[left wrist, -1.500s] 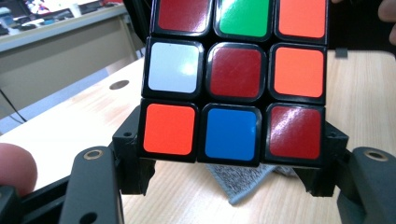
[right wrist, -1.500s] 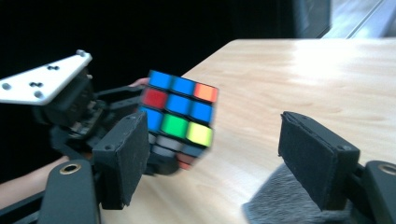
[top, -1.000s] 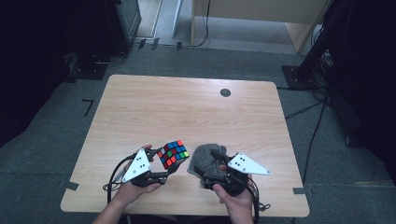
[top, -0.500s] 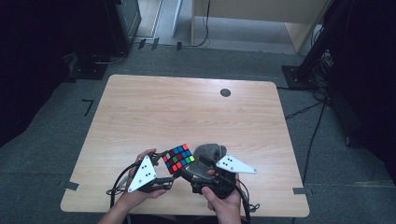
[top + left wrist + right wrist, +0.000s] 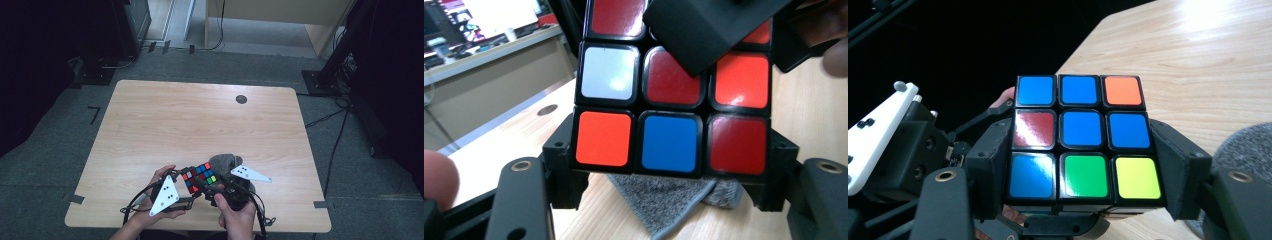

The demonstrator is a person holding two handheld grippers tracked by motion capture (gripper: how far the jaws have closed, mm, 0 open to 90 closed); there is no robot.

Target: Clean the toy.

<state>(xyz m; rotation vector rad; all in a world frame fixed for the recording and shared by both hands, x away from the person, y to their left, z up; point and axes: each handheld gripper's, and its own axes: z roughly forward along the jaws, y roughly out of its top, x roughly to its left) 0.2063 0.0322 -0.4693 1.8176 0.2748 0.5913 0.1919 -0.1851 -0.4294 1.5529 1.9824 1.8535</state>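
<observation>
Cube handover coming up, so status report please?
Left gripper and right gripper both clamp the cube, right fingers just closing. Grey cloth underneath, nothing blocking.

Light wooden table (image 5: 200,125), grey cloth (image 5: 225,162) lying near its front edge

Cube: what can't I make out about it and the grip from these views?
- Cube, high view: too small to tell pad contact; both grippers crowd it.
- Cube top row, left gripper view: cut by the frame edge and covered by a black gripper part.
- Cloth, left gripper view: mostly hidden behind the cube.
- Cube underside, right gripper view: hidden by the right gripper.
</observation>
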